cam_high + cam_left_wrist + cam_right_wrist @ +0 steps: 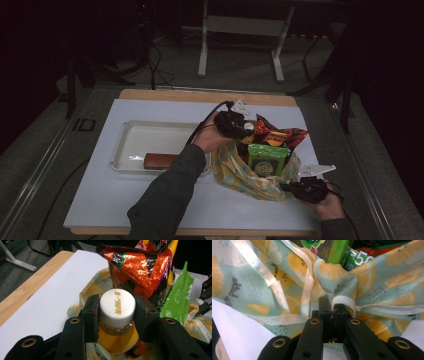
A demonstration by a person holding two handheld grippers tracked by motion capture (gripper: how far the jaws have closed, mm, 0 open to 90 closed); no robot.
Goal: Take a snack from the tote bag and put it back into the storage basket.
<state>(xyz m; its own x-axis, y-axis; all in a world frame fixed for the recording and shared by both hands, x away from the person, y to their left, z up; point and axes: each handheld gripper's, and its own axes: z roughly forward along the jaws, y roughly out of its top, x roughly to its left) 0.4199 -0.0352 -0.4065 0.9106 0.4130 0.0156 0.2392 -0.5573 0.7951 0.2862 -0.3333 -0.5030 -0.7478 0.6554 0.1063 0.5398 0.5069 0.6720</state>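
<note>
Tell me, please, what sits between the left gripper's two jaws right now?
In the left gripper view, a bottle's white cap sits between the left gripper's jaws, above the lemon-print bag.

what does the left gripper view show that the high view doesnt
Left gripper view alone: the bottle's white cap with gold print, clamped between the left gripper's fingers, and the orange drink below the cap.

High view alone: the white tray with a brown bar in it, the right gripper at the bag's near edge, and both of the person's forearms.

Both: the lemon-print bag, the orange snack packet, the green packet and the white table cover.
</note>
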